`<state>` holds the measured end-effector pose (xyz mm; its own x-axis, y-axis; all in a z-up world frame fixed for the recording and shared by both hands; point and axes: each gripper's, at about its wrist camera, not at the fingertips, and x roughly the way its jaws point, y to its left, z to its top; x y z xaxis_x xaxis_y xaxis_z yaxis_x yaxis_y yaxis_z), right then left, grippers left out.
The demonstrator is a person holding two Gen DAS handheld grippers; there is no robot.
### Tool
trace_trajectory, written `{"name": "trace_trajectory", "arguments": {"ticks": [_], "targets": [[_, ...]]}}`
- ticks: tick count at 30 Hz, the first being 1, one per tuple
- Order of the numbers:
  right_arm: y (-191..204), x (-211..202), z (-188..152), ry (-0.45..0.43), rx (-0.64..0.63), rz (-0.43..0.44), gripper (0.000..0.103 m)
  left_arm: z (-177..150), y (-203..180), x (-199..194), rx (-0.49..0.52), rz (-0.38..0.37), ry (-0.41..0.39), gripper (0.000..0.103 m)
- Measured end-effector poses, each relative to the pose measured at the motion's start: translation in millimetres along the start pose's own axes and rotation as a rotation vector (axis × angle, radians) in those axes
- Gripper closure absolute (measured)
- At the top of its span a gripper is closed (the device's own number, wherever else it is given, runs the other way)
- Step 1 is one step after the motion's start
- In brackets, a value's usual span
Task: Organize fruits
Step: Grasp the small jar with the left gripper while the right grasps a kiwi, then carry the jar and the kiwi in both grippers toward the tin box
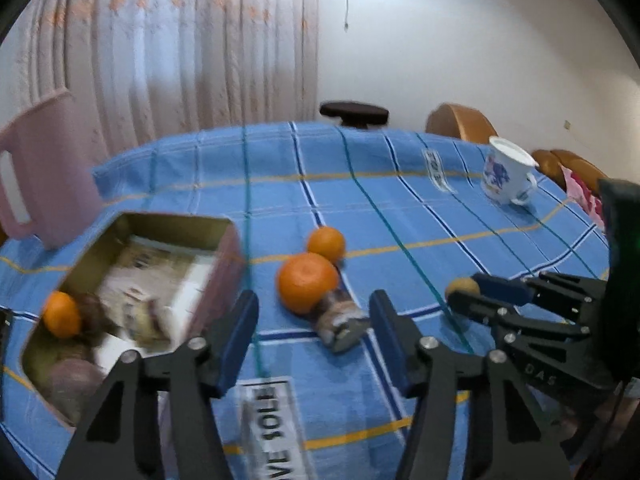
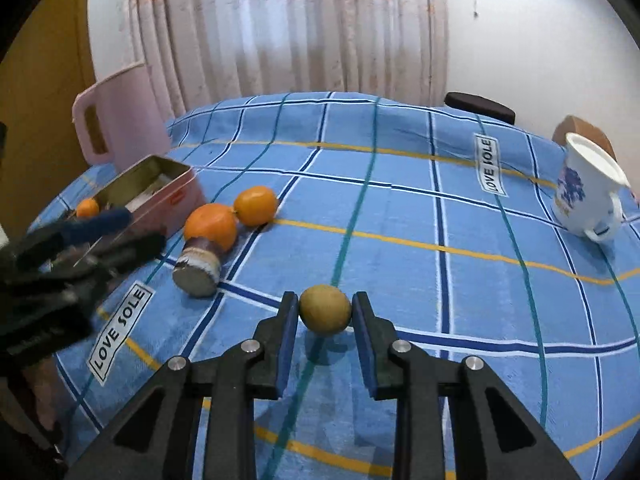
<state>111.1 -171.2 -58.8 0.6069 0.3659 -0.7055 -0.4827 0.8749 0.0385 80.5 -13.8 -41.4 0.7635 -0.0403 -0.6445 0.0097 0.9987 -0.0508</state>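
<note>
We find right gripper [image 2: 325, 310] fingers clamped on yellow fruit [image 2: 325, 309], above bench [image 2: 400, 216], right of tin [image 2: 176, 196]. We note left gripper [image 1: 314, 340] fingers spread, empty, beside tin. Two oranges [image 2: 211, 226] plus jar [image 2: 199, 266] just right of tin; one orange [image 1: 61, 314] inside.
</note>
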Motion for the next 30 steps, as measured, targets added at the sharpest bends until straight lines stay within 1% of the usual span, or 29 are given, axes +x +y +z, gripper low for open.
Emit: {"name": "trace_trajectory", "arguments": {"ticks": [1,3,4,6,9,10,11,15,17,22,30], "targets": [[-0.9,-0.7,-1.3,-0.002,0.002,0.000,0.074,-0.1,-1.1,5.5,-0.003,-0.012,0.017,0.046],[-2.4,-2.2,-1.6,-0.008,0.007,0.000,0.074,-0.8,-1.5,13.8,-0.008,-0.009,0.044,0.047],[-0.9,-2.3,-2.1,-0.009,0.008,0.001,0.074,-0.9,-1.3,17.4,-0.015,-0.018,0.058,0.048],[-0.8,-2.3,-1.7,-0.009,0.009,0.002,0.074,-1.1,-0.6,20.5,-0.025,-0.030,0.068,0.048],[-0.9,-1.8,-1.6,-0.008,0.005,0.001,0.074,-1.4,-4.1,26.3,-0.009,-0.030,0.082,0.049],[-0.6,-1.4,-1.9,-0.006,0.004,0.002,0.074,-1.9,-3.4,30.5,-0.017,-0.040,0.096,0.053],[-0.3,-1.0,-2.0,-0.002,0.002,0.004,0.074,-1.9,-2.4,32.2,-0.027,-0.061,0.098,0.059],[0.5,-1.1,-2.5,-0.002,0.000,0.011,0.074,-3.0,-5.9,29.5,-0.007,-0.054,0.087,0.060],[2.0,-3.6,-2.8,-0.021,-0.011,0.022,0.074,-3.1,-4.4,27.4,-0.013,-0.064,0.076,0.060],[5.6,-9.0,-4.1,-0.051,-0.030,0.030,0.074,-2.9,-1.9,18.8,-0.023,-0.063,0.028,0.060],[9.7,-21.5,-6.5,-0.109,-0.054,0.045,0.074,-3.7,-10.6,3.9,0.026,-0.023,-0.053,0.060]]}}
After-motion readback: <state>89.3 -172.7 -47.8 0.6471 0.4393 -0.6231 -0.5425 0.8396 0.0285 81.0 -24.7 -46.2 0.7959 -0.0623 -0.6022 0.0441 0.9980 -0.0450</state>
